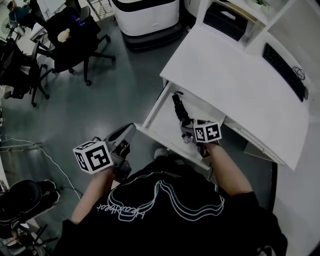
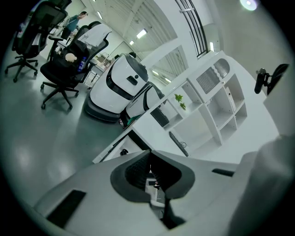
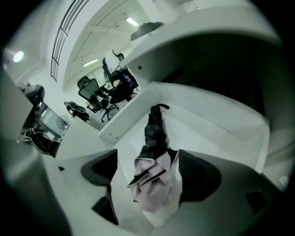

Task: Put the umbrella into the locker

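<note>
The folded umbrella lies lengthwise inside the open white locker under the desk, its strap end pointing away from me. In the right gripper view its dark shaft runs along the locker floor, and its pale loose fabric sits between the jaws. My right gripper hovers just over that near end with its jaws wide apart, pads off the fabric. My left gripper is held out over the floor to the left of the locker, pads together and empty.
The white desk top overhangs the locker and carries a black keyboard. Black office chairs and a white machine stand across the grey floor. A cable and another chair are at the lower left.
</note>
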### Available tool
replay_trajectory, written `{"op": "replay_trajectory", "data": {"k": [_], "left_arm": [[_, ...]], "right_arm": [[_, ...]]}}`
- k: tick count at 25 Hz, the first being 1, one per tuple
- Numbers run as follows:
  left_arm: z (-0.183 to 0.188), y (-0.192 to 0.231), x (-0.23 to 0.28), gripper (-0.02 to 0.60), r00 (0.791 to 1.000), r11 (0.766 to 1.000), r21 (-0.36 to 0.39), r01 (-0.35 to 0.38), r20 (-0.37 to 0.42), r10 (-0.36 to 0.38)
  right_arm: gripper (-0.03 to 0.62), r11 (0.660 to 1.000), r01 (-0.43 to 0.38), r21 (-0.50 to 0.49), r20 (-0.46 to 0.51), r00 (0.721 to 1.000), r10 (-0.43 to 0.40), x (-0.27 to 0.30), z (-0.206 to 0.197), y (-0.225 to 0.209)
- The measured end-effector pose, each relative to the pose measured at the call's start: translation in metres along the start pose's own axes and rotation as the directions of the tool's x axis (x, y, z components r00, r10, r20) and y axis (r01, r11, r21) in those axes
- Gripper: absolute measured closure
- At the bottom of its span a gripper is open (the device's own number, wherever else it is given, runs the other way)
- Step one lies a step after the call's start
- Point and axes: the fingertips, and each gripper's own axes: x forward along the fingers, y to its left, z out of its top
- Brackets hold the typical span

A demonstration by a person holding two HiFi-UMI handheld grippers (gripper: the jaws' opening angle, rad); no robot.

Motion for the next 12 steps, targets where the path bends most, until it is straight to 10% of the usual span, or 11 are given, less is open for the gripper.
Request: {"op": "replay_trajectory", "data": {"k": [6,12], "left_arm": [[-0.012,-0.042,0.005,0.577,0.999,1.000,0.008,0.023,0.026,-0.023],[-0.028,-0.096,0.006,0.577,0.995,0.994,0.058,0.088,0.044,-0.090]], "right_arm": [[0.354,0.984,-0.133,-0.122,0.240,0.958,0.159,-0.089,0.048,0.052],[0.591,0.961,-0.182,-0.209,0.500,0.824,0.265,-0.203,0.085,0.098]]}}
